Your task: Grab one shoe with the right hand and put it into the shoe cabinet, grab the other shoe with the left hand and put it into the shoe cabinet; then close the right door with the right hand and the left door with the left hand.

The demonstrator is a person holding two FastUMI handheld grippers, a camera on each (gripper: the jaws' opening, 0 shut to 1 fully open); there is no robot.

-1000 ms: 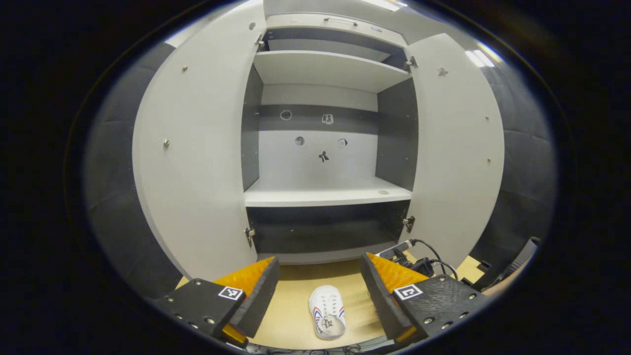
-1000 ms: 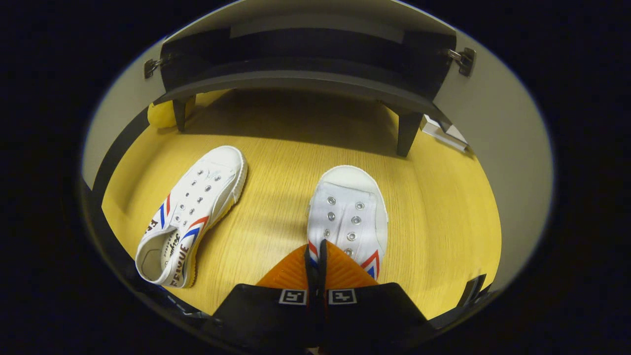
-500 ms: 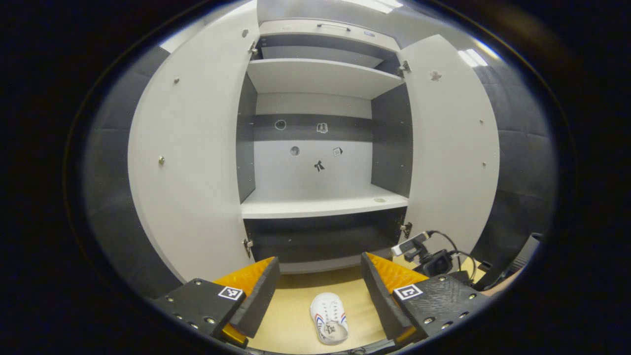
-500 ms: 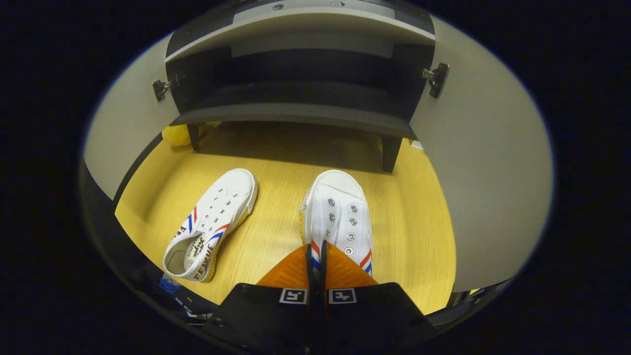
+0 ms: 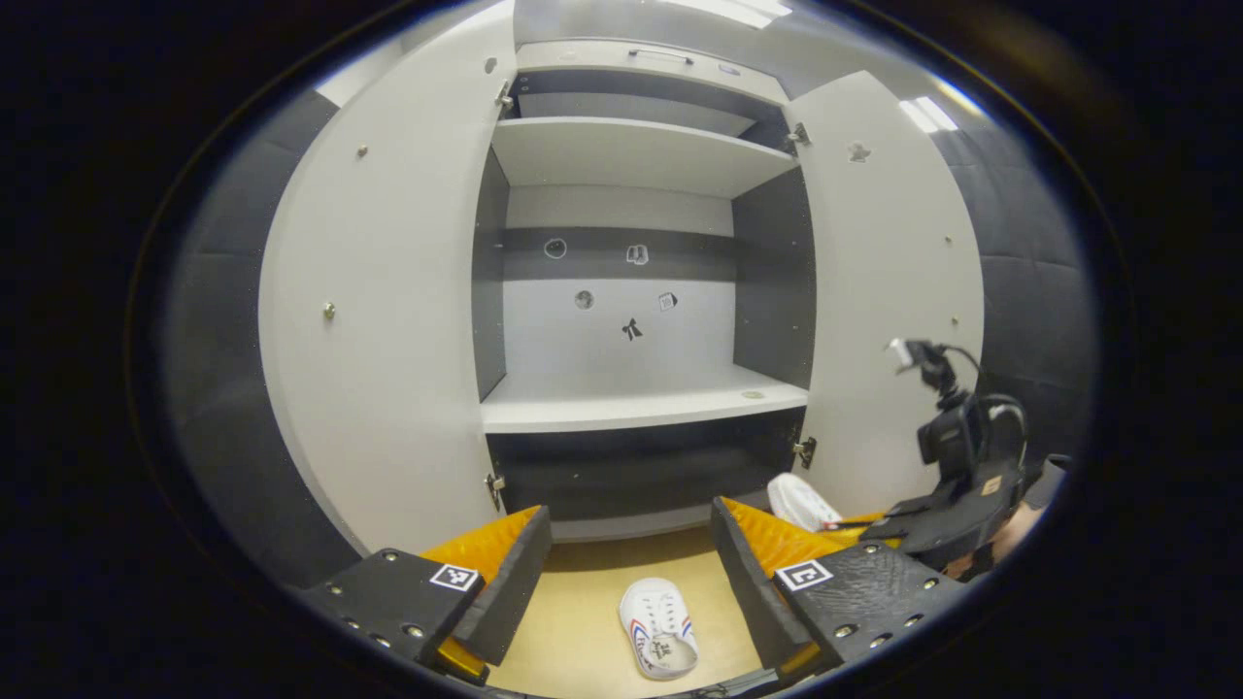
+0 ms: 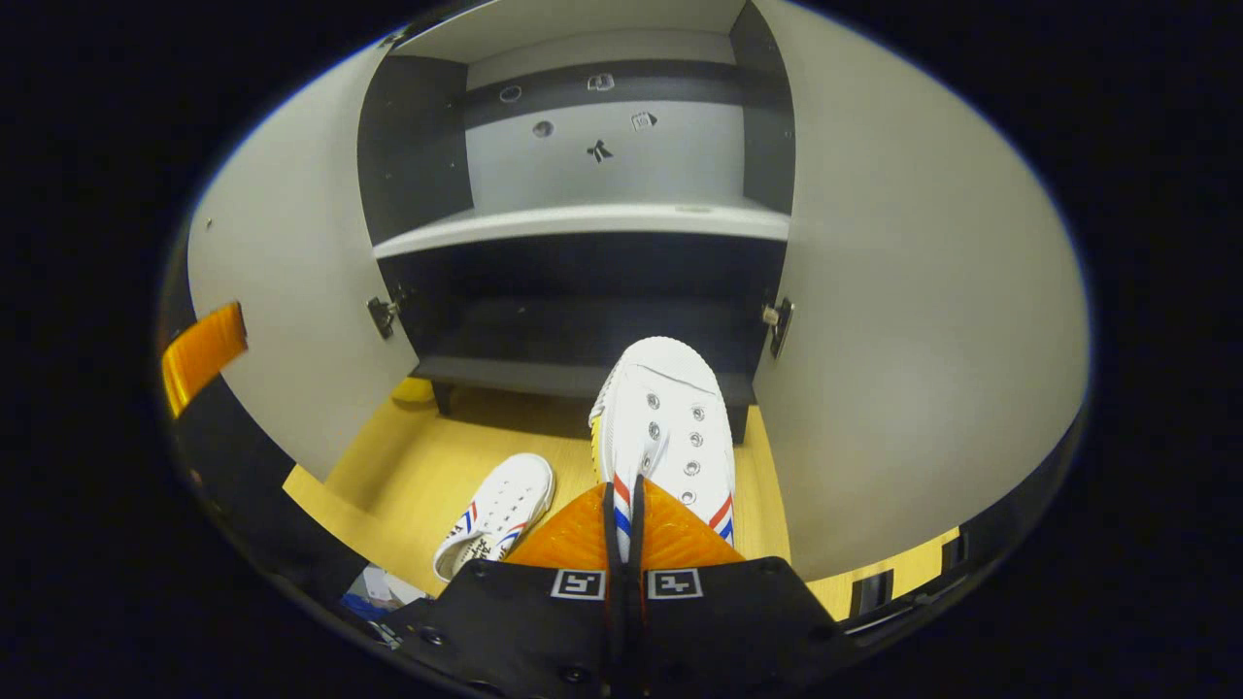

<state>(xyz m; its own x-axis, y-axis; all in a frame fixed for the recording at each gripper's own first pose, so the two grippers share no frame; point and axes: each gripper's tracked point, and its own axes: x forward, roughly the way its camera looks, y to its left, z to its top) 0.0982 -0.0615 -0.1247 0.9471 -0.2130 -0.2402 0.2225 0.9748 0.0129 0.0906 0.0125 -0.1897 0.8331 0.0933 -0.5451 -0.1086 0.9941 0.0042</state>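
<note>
Right tool (image 6: 621, 505): fingers clamped together on the heel edge of a white canvas sneaker (image 6: 665, 427), held at frame centre in the right gripper view, toe pointing toward the dark bottom compartment of the shoe cabinet (image 6: 583, 330). Second sneaker (image 6: 495, 515) lies on the yellow wooden floor (image 6: 408, 476) at lower left of centre. Both cabinet doors stand open.

Left tool (image 5: 631, 573): fingers spread apart, holding nothing. In the left gripper view, the second sneaker lies between them at bottom centre.

A recording booth set up as a home entryway.
A shoe cabinet (image 5: 631, 408) is seen mid-frame, dark padded walls (image 5: 1029, 320) at the edges, ceiling lights (image 5: 743, 8) on top.
</note>
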